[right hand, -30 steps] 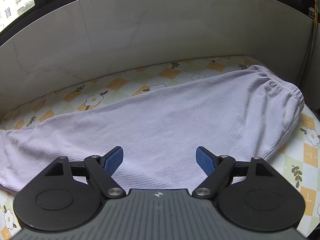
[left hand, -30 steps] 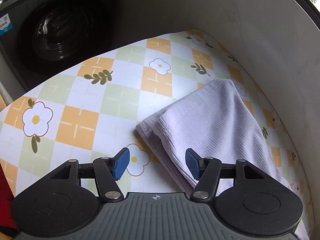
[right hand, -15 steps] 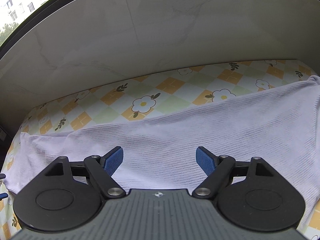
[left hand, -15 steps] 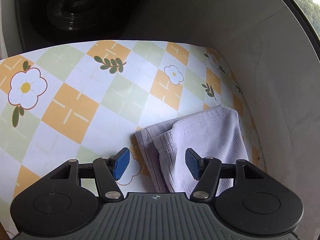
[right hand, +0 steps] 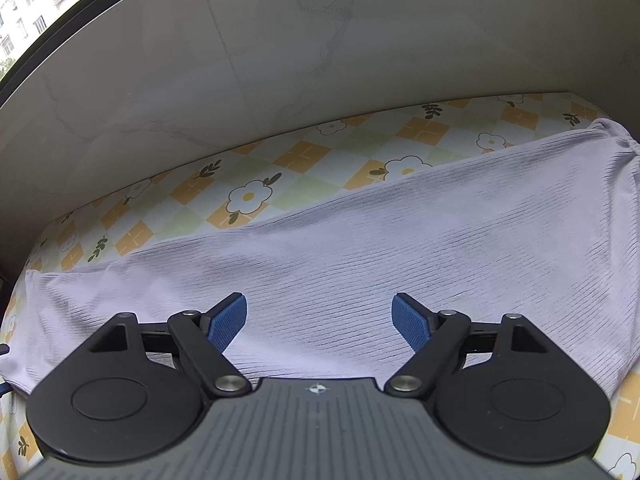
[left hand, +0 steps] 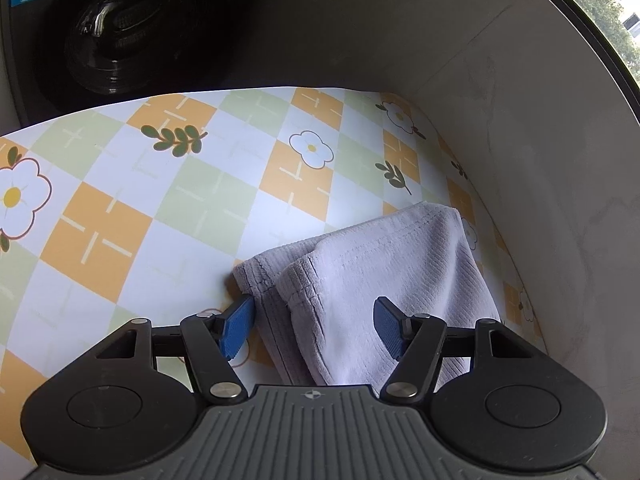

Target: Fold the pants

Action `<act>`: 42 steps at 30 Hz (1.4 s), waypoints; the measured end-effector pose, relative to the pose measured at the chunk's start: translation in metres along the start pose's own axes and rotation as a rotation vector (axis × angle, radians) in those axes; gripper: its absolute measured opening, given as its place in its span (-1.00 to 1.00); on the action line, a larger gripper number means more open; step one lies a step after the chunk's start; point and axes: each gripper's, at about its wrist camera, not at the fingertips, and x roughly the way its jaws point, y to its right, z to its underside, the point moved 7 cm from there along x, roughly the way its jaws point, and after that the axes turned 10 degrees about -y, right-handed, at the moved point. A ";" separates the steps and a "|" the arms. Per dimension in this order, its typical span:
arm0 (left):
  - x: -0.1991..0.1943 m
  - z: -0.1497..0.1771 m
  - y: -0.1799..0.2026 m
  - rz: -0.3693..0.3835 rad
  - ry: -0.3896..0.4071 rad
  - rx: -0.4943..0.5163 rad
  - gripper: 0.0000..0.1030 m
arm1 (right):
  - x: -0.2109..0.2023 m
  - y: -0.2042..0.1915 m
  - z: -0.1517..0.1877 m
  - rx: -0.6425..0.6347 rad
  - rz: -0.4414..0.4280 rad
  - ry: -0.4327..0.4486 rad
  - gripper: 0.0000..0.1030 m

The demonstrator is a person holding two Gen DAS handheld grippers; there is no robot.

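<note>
Obstacles: pale lilac pants (right hand: 360, 264), laid flat lengthwise across the patterned tablecloth (left hand: 168, 200), with the two stacked cuffs (left hand: 360, 256) at one end. A marble wall (right hand: 320, 60) is set along the far edge of the table, and a dark washing machine (left hand: 100, 32) beyond its end.

Free room: a bare strip of cloth is left between pants and wall. A wide bare area is found beside and beyond the cuffs. Open air is seen above the fabric.
</note>
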 end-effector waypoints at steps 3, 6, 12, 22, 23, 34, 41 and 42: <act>-0.001 0.010 0.005 -0.007 -0.024 0.023 0.29 | 0.002 0.004 0.002 0.018 -0.006 -0.005 0.59; -0.005 0.032 0.012 -0.010 -0.035 0.080 0.29 | 0.002 0.006 0.002 0.037 -0.013 -0.005 0.59; 0.000 0.036 0.021 0.017 -0.001 0.113 0.21 | 0.004 0.008 0.001 0.026 -0.009 -0.016 0.59; 0.017 0.008 0.030 -0.008 0.087 0.112 -0.08 | -0.001 0.005 0.003 -0.032 0.013 -0.027 0.59; 0.019 0.006 0.029 -0.035 0.085 0.101 -0.33 | 0.000 0.004 0.003 -0.042 0.017 -0.030 0.59; -0.011 -0.003 0.000 -0.042 0.136 0.053 -0.74 | 0.037 -0.079 -0.031 -0.290 -0.024 -0.037 0.57; -0.017 -0.011 -0.029 -0.048 0.132 0.013 -0.74 | 0.087 -0.183 -0.029 -0.494 -0.117 -0.102 0.63; -0.017 -0.011 -0.030 -0.043 0.130 0.016 -0.74 | 0.093 -0.200 -0.026 -0.533 -0.133 -0.116 0.67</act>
